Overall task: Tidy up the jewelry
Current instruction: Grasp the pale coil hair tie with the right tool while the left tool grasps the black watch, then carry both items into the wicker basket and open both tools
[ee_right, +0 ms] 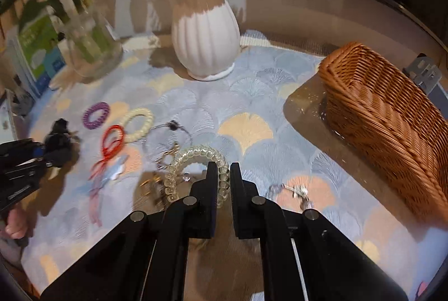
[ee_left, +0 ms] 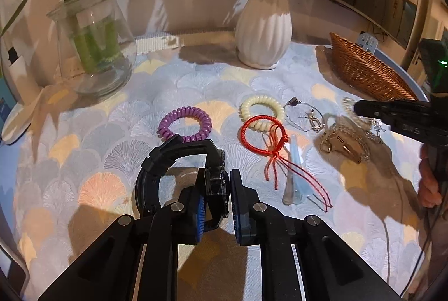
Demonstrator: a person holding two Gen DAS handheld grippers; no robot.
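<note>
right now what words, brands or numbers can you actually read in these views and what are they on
"miu": reads roughly so, on the gold hair clip.
Marks on the black watch bezel, held in the left gripper: too small to read.
Green and blue box behind the glass vase: print too blurred to read.

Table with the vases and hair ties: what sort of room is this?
Probably a home living area. A white ribbed vase of flowers, a glass vase with green stems and a wicker basket stand on a patterned tablecloth, with a dark screen behind.
</note>
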